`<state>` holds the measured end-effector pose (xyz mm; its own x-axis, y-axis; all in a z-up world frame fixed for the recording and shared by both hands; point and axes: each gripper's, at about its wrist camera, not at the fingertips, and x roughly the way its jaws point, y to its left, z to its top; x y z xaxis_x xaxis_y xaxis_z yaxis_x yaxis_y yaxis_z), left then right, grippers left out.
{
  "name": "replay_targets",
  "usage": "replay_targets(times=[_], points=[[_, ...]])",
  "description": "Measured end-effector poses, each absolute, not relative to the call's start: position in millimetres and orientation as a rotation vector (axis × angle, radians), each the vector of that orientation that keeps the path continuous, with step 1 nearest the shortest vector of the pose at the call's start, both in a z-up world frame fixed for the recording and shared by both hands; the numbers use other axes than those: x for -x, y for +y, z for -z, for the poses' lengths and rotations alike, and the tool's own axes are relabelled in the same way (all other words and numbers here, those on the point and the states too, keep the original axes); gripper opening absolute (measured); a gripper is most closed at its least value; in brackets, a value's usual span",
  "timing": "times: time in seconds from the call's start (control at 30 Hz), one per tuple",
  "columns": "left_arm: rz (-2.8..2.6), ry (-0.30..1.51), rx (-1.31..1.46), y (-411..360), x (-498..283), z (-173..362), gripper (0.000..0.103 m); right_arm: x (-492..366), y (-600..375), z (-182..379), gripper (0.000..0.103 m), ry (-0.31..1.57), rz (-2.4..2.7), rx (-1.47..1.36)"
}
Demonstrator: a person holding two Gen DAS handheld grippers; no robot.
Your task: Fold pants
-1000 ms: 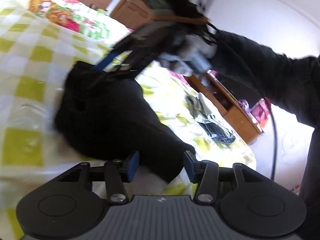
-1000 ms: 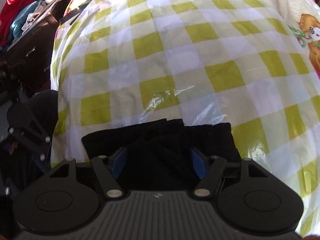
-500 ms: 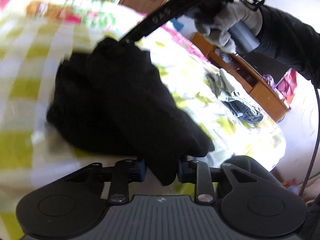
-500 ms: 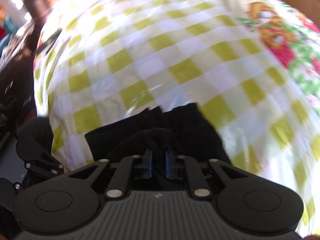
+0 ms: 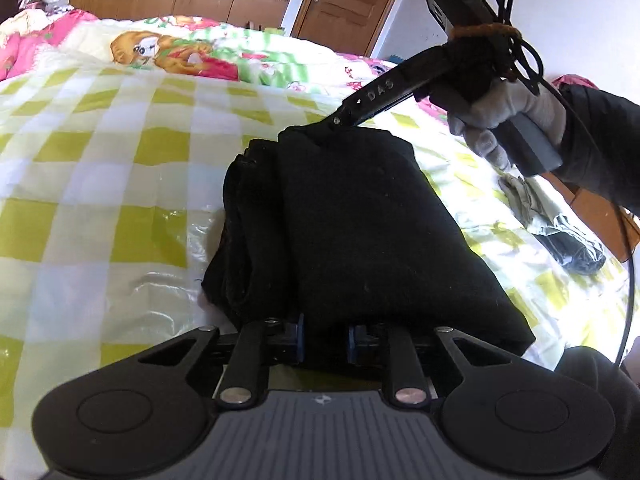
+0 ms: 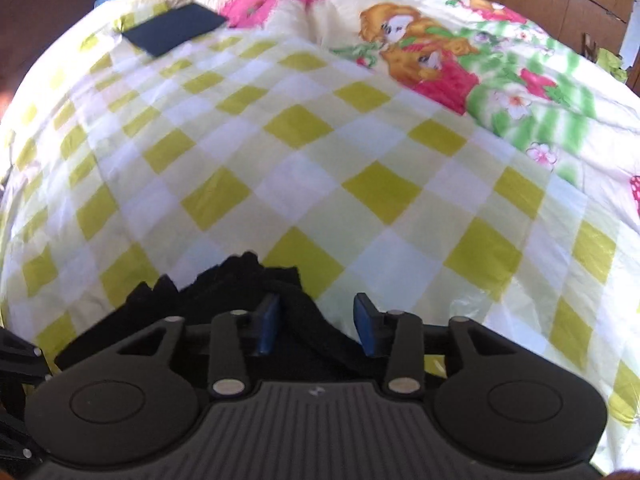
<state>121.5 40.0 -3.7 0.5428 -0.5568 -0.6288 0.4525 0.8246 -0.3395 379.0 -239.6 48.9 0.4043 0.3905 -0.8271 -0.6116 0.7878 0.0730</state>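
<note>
Two grippers: both at the pants (image 5: 360, 220), one at each end of the folded bundle.
Left gripper (image 5: 325, 337): jaws have just been closing; the pads pinch the near edge of the pants, with black cloth bunched between them.
Right gripper (image 6: 317, 330): jaws have just been opening; they stand apart over the far end of the pants. A ridge of cloth lies against one pad and nothing is clamped. The left view shows its tip touching the top far corner.
Right hand (image 5: 504, 120): gloved, holding the handle up and beyond the pants, with a looped cable (image 5: 528, 56) hanging off it.
Pants: folded into a thick stack, layers showing along one side, lying on the quilt (image 5: 100, 184).
Quilt: glossy, checked, soft and rumpled under the pants.
Step, as I judge it: the last fold looks laid; letting go and tidying remain.
Risk 1: cloth snags on a right pad as that gripper lifts, so the top layer peels back and the far corner opens.
Risk 2: the left gripper pulls away while clamped, so the bundle slides on the slick quilt or the layers shear apart.
Risk 3: the left gripper holds only some layers, so a tug fans the stacked edges out.
Risk 4: the cable drags across the pants and disturbs the top fold.
Safer course: open fully, then lift straight off the pants.
</note>
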Motion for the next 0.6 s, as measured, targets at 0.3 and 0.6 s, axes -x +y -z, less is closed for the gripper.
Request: replay_targets(times=[0.3,0.6], points=[[0.603,0.794,0.17,32.9,-111.7,8.8,0.035,-344.5,-209.3,-75.4,0.038,0.955,-0.857,0.426],[0.637,0.71,0.199,47.7,-104.8,-12.3,0.046,-372.0,-203.4,-51.8,0.019,1.112,-0.829,0.378]])
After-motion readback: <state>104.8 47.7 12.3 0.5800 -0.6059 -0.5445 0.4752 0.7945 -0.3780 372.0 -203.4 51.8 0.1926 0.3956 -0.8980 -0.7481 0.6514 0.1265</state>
